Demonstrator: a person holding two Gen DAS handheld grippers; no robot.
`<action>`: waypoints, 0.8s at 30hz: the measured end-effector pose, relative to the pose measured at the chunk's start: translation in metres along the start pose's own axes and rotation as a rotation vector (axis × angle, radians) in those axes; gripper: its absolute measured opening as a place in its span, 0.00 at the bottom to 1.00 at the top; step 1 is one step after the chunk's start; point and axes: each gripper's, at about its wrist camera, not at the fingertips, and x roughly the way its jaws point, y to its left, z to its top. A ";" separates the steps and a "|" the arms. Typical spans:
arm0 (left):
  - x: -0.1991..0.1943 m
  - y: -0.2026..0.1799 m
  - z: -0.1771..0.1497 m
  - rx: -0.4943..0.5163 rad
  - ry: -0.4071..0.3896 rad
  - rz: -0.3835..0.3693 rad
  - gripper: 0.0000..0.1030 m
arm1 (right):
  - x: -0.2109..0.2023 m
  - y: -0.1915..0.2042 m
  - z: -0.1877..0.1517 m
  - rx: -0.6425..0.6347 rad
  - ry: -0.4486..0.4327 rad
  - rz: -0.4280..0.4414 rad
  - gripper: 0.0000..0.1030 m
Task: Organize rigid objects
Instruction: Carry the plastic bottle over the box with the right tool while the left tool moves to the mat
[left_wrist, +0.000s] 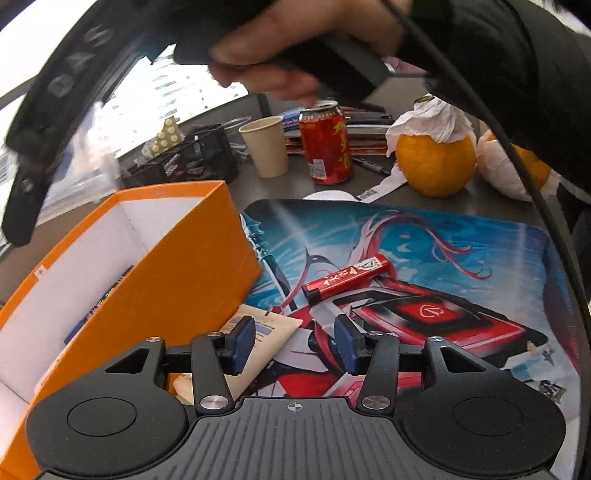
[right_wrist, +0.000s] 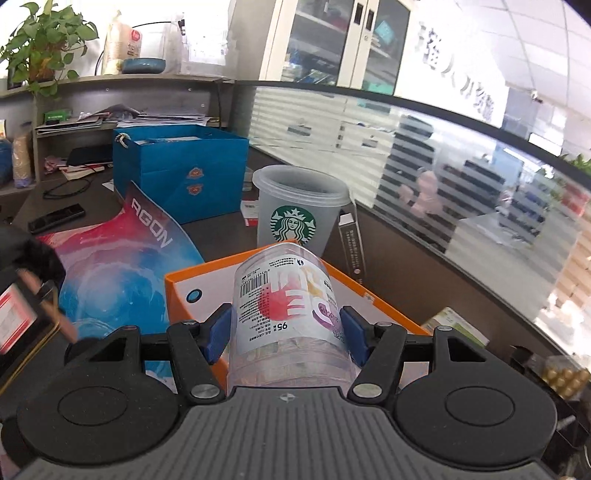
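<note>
My right gripper (right_wrist: 286, 334) is shut on a clear plastic jar (right_wrist: 288, 314) with a printed label and holds it above the open orange box (right_wrist: 177, 284). My left gripper (left_wrist: 294, 345) is open and empty, low over the printed desk mat (left_wrist: 461, 251). A cream tube (left_wrist: 271, 332) lies just under its left finger, beside the orange box (left_wrist: 177, 288). A red lighter-shaped stick (left_wrist: 345, 280) lies on the mat a little ahead of the left gripper. The other hand and gripper pass overhead in the left wrist view.
Behind the mat stand a red drink can (left_wrist: 327, 147), a paper cup (left_wrist: 264, 146), a black mesh organizer (left_wrist: 188, 158) and tissue-topped oranges (left_wrist: 436, 162). In the right wrist view a Starbucks cup (right_wrist: 295, 206), a blue bag (right_wrist: 181, 166) and a glass partition lie beyond the box.
</note>
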 end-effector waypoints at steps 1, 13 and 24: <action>0.003 0.002 0.000 -0.009 0.003 0.003 0.45 | 0.005 -0.004 0.001 0.002 0.007 0.015 0.58; 0.022 0.007 0.006 -0.042 -0.003 0.104 0.45 | 0.062 -0.036 0.009 0.020 0.102 0.141 0.58; 0.046 -0.011 0.023 0.020 -0.032 0.088 0.45 | 0.079 -0.053 0.011 0.024 0.156 0.209 0.58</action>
